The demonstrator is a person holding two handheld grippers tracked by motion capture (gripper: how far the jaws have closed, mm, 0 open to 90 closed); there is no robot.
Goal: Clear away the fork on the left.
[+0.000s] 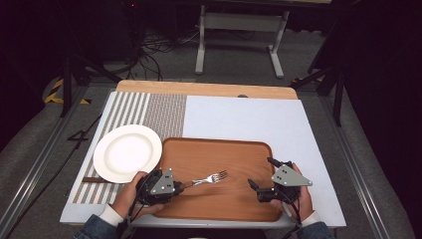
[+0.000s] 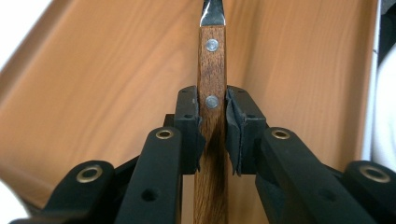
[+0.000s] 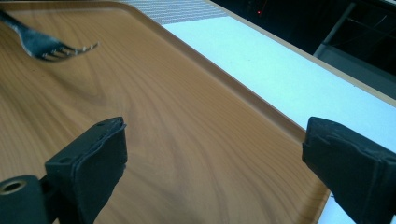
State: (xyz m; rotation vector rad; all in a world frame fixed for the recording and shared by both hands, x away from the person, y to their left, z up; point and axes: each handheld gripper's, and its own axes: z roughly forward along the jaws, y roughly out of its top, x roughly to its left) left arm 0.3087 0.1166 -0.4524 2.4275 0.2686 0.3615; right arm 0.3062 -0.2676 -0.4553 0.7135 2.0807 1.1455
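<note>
A fork (image 1: 209, 178) with a wooden handle (image 2: 211, 98) and metal tines (image 3: 56, 49) hangs over the wooden tray (image 1: 234, 157), tines toward the tray's middle. My left gripper (image 1: 180, 186) is shut on the handle at the tray's near left corner; in the left gripper view both pads (image 2: 190, 122) press the handle's sides. My right gripper (image 1: 261, 172) stands open over the tray's right part, with nothing between its pads (image 3: 100, 158).
A white plate (image 1: 127, 152) lies on the striped placemat (image 1: 152, 110) left of the tray. A light blue cloth (image 1: 249, 119) covers the table beyond and to the right of the tray. A brown knife handle (image 1: 94, 179) sticks out from under the plate.
</note>
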